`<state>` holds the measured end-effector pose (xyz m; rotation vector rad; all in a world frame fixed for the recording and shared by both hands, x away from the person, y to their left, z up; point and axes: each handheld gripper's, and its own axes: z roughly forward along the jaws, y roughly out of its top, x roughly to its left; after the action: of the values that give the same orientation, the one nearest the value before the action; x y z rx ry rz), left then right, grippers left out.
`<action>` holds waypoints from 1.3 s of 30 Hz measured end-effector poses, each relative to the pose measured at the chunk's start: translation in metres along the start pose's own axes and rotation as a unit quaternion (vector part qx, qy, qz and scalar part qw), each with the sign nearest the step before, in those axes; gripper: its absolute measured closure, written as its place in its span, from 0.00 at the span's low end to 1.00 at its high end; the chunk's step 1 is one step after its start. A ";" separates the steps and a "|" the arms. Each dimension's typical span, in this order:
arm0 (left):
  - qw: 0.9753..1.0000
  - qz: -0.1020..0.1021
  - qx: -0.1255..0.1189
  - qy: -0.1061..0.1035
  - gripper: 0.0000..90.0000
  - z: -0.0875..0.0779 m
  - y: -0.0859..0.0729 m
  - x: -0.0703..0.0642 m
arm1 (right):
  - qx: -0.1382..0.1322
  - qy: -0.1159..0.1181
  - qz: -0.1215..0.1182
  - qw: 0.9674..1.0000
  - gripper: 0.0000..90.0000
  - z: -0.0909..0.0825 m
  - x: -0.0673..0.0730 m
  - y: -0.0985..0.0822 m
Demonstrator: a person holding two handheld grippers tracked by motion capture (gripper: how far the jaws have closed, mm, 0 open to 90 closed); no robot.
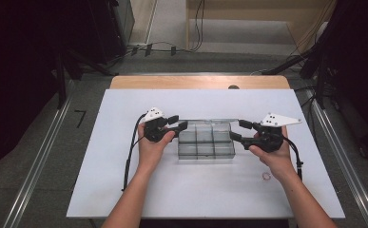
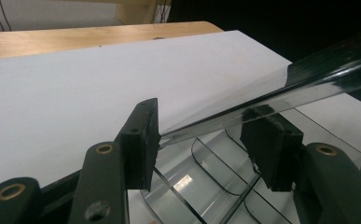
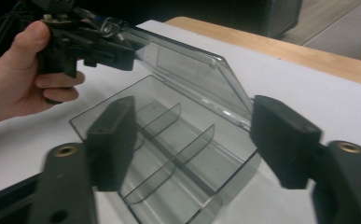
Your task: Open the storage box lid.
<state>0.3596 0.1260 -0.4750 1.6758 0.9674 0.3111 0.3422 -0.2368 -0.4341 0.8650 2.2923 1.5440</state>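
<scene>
A clear plastic compartment box (image 1: 205, 148) lies in the middle of the white board, its hinged lid (image 1: 205, 121) raised along the far side. My left gripper (image 1: 182, 122) is at the lid's left end. In the left gripper view the lid's edge (image 2: 281, 88) runs slantwise across the gap of that gripper (image 2: 206, 140). One pad (image 2: 143, 135) touches the lid's corner and the jaws stand apart. My right gripper (image 1: 236, 130) is open at the box's right end. Its jaws (image 3: 192, 135) stand wide before the box (image 3: 169, 154), touching nothing.
The white board (image 1: 124, 190) covers a wooden table (image 1: 196, 81). A small ring (image 1: 266, 176) lies on the board near my right forearm. Metal rails run along both sides of the table, and cables lie on the floor behind it.
</scene>
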 end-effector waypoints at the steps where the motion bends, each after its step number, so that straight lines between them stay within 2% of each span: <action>1: 1.000 -0.002 -0.002 0.000 0.53 0.000 0.000 0.000 | 0.000 -0.005 0.003 1.000 0.25 0.001 -0.001 0.000; 8: 1.000 -0.006 -0.008 -0.001 0.58 0.003 0.003 0.002 | -0.004 -0.037 0.020 0.999 0.04 0.012 -0.013 0.002; 10: 1.000 -0.007 -0.010 -0.001 0.59 0.005 0.004 0.003 | -0.011 -0.036 0.032 0.999 0.01 0.014 -0.017 0.003; 15: 1.000 -0.006 -0.012 0.001 0.62 0.007 0.005 0.005 | 0.002 -0.037 0.039 0.999 0.01 0.028 -0.026 0.007; 19: 1.000 -0.007 -0.016 0.004 0.64 0.008 0.007 0.007 | 0.017 -0.038 0.038 0.998 0.07 0.038 -0.027 0.008; 22: 1.000 -0.005 -0.020 0.004 0.65 0.010 0.008 0.008 | 0.019 -0.037 0.033 0.999 0.17 0.043 -0.028 0.010; 26: 1.000 -0.006 -0.023 0.005 0.65 0.013 0.011 0.010 | 0.025 -0.052 0.036 0.998 0.32 0.049 -0.032 0.015; 27: 1.000 -0.008 -0.025 0.004 0.66 0.013 0.011 0.010 | 0.028 -0.059 0.040 0.997 0.36 0.051 -0.033 0.016; 32: 0.999 -0.010 -0.029 0.008 0.67 0.017 0.012 0.013 | 0.031 -0.064 0.052 0.996 0.51 0.059 -0.042 0.017; 39: 0.999 -0.019 -0.028 0.012 0.73 0.022 0.013 0.022 | 0.026 -0.055 0.077 0.995 0.69 0.065 -0.056 0.012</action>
<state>0.3930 0.1261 -0.4772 1.6039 0.9983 0.3304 0.4231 -0.2175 -0.4569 1.1361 2.2426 1.4620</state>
